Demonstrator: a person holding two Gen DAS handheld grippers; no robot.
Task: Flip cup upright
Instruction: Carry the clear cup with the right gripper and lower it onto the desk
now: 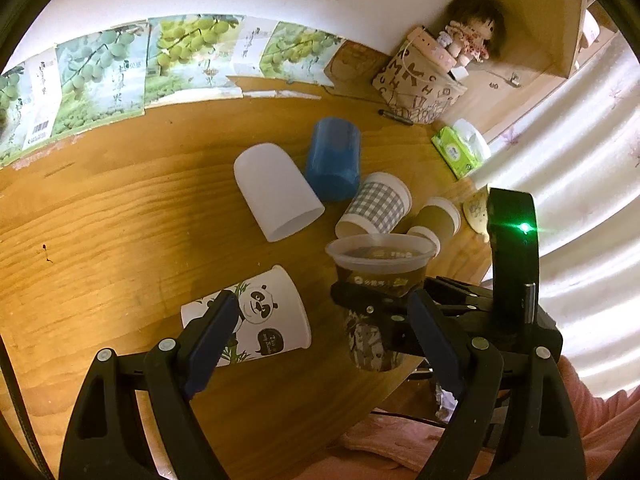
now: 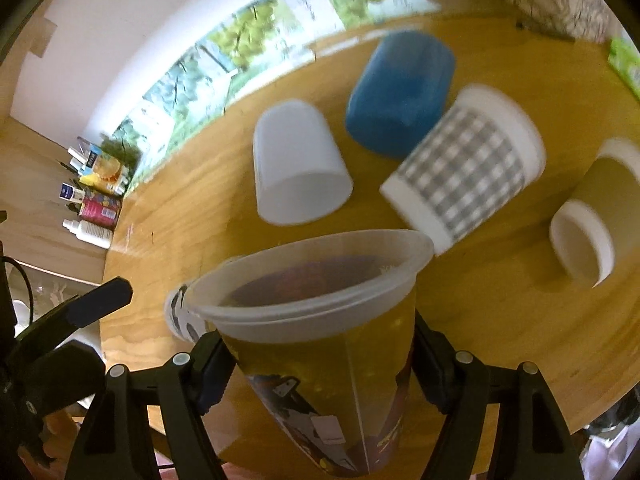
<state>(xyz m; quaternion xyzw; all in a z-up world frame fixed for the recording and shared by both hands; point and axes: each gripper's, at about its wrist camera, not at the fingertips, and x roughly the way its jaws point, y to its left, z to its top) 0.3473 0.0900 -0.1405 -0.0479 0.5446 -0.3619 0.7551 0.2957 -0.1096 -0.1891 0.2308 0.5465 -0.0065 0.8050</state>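
Gripping a clear plastic cup [image 2: 320,320] mouth-up above the table [image 1: 120,220], right gripper [image 2: 320,372] nearly finishes; left gripper [image 1: 320,332] gapes empty, five cups lie tipped

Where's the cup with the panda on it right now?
The panda cup lies on its side on the wooden table, just ahead of the open left gripper, left of the clear plastic cup the right gripper holds.

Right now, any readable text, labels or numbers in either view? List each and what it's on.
"M", "K", "H", "C": loose letters on the brown paper bag.
Speech bubble on the panda cup: too small to read.
Print on the clear cup in the right gripper: blurred.
Wall posters, their barcode, tissue pack: unreadable.
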